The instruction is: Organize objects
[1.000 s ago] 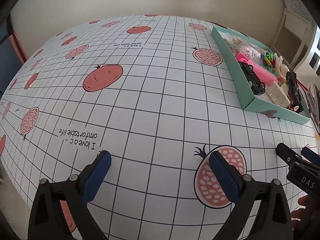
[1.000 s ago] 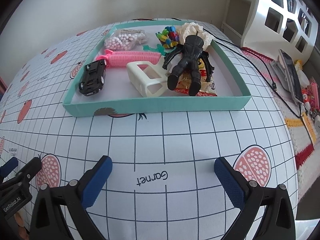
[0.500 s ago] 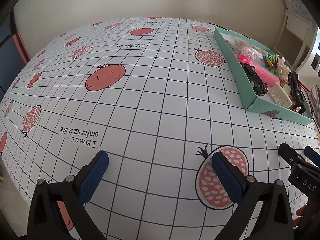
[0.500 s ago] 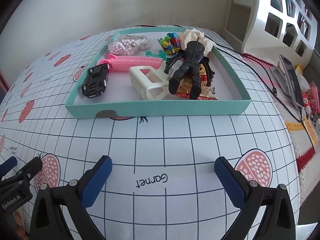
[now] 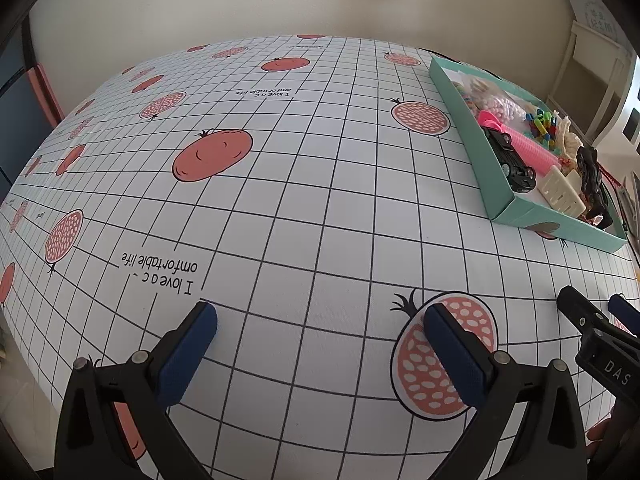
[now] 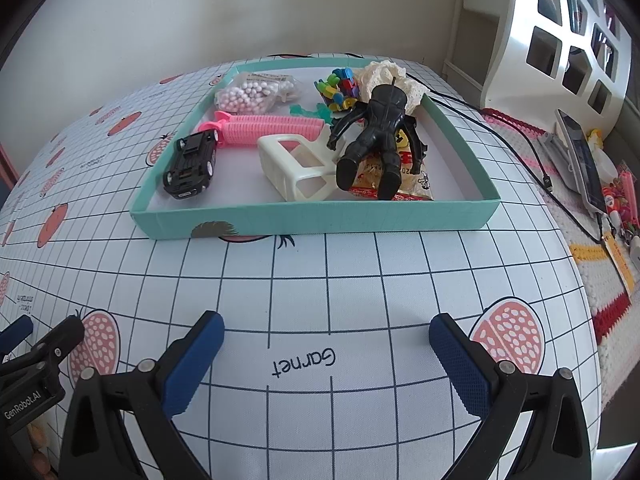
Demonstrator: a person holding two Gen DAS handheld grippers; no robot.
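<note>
Toys fill the teal tray in your right wrist view: a black toy car at its left, a pink ridged comb behind it, a bag of pale beads at the back, a cream plastic holder in the middle, and a black figure lying across a snack packet. Your left wrist view shows that same tray only edge-on at far right, with mostly bare checked cloth on the desk ahead. Only the right view shows the phone and cable on the knitted mat beside the desk. Your left gripper and right gripper both hover over the cloth, jaws spread wide and holding nothing.
</note>
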